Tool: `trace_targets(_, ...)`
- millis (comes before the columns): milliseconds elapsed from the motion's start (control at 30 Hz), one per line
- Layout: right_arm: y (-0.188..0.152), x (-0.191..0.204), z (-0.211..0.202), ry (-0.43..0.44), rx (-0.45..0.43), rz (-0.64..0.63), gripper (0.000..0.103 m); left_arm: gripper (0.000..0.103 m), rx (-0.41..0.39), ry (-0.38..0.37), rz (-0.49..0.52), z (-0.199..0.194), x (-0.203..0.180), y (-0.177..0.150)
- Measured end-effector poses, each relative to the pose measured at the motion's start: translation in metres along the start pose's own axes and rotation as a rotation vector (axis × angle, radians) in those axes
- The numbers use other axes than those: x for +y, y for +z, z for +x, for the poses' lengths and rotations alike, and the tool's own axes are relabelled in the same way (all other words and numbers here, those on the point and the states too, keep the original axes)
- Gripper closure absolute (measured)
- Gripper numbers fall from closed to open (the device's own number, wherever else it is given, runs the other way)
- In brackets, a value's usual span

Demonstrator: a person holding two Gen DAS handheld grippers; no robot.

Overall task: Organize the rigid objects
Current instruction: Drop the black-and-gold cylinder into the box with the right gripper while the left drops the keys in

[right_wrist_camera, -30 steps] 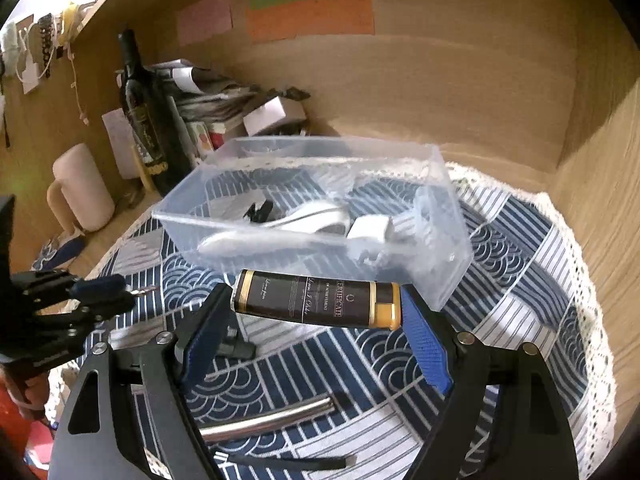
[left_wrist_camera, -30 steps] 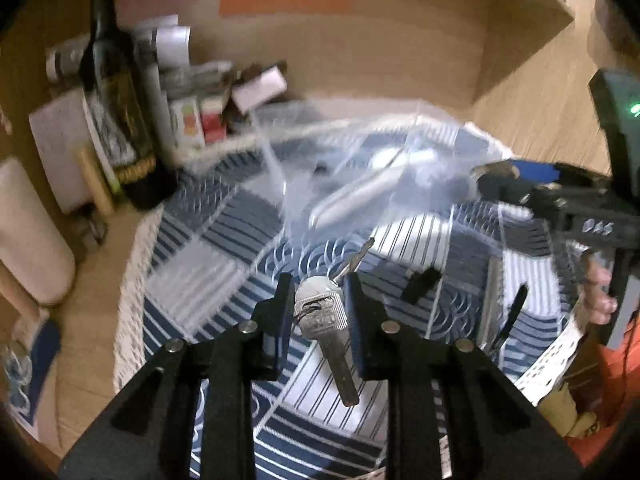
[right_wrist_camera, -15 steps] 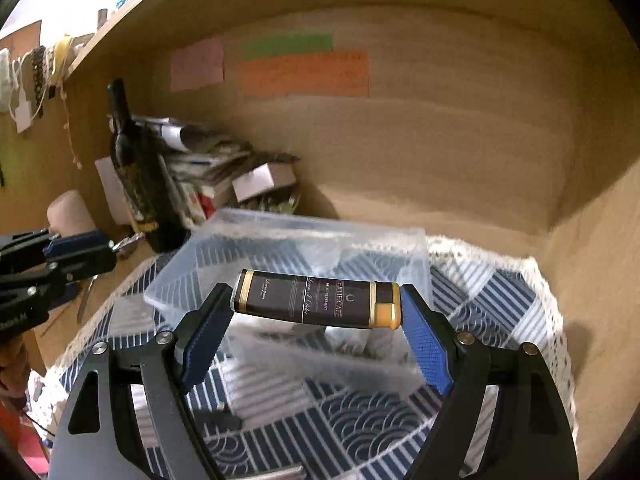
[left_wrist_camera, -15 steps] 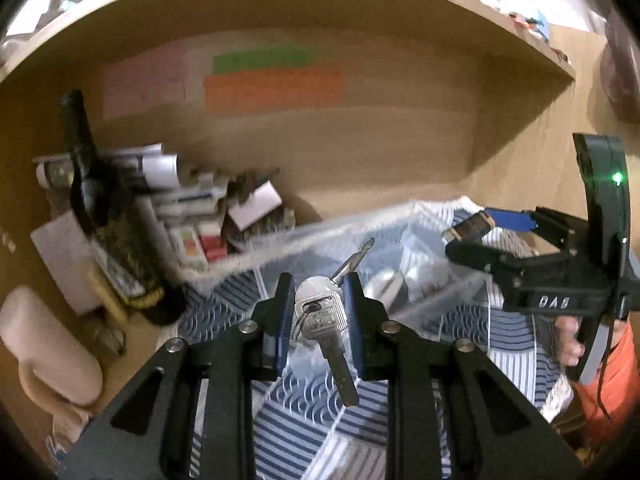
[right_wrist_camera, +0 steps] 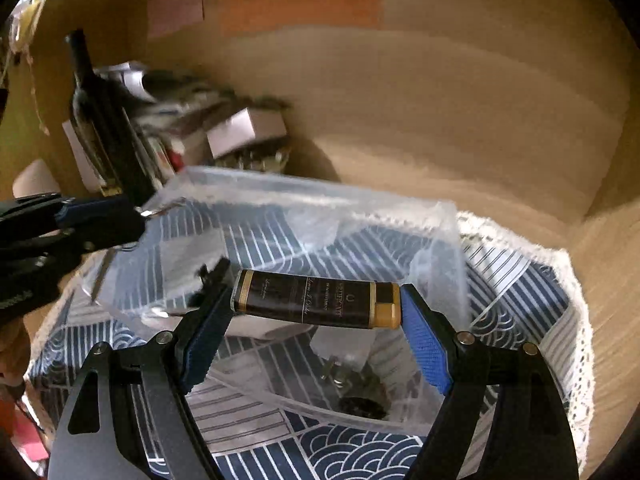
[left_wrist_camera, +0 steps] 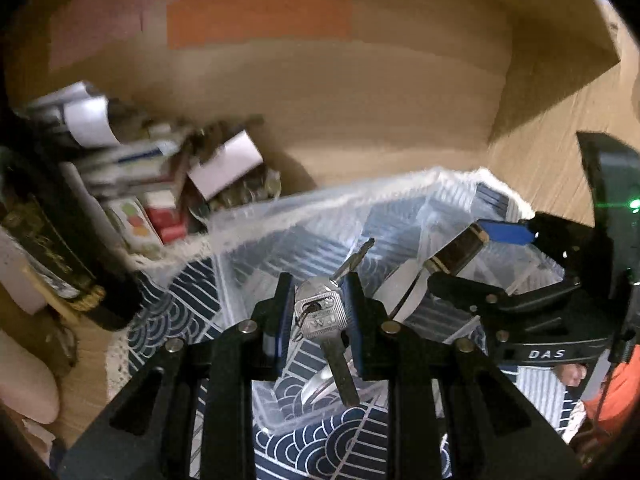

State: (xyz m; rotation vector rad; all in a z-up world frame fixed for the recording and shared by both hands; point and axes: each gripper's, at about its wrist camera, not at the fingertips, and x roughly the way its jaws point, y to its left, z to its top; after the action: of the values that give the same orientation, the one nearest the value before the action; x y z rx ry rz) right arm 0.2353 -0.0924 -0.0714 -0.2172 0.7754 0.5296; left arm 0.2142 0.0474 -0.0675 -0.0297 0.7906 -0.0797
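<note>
Gripping a bunch of keys (left_wrist_camera: 320, 316), our left gripper (left_wrist_camera: 316, 312) is now hanging over the clear plastic bin (right_wrist_camera: 440, 224), as our right gripper (right_wrist_camera: 316, 308), clamping a dark gold-capped tube (right_wrist_camera: 316, 298), is arriving alongside; both drops are looking imminent.

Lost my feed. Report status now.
Left gripper shut on keys. Right gripper shut on dark tube. Both over clear bin; nothing blocking the drop.
</note>
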Motion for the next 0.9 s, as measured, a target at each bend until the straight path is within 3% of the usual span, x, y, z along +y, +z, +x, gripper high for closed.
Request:
trace_targets(233,-0.002,0.000,0.012,-0.004,0.039,-0.003,0.021,0.080,0.050,0.001,-0.008,0.018,-0.003,-0.006)
trace_targets(500,0.000,0.001,-0.006,-0.029,0.001,-0.013,0.021,0.076,0.009,0.004,-0.017,-0.010,-0.002,-0.005)
trace_targets(767,-0.007,0.009,-0.061,-0.049,-0.087,-0.028,0.018,0.034,-0.100,0.029,-0.015,-0.071,-0.011,-0.014)
trace_targets(900,-0.022,0.015,-0.081,-0.054,-0.109,-0.022,0.016,0.019,-0.117,0.034,-0.018,-0.092,-0.014,-0.030)
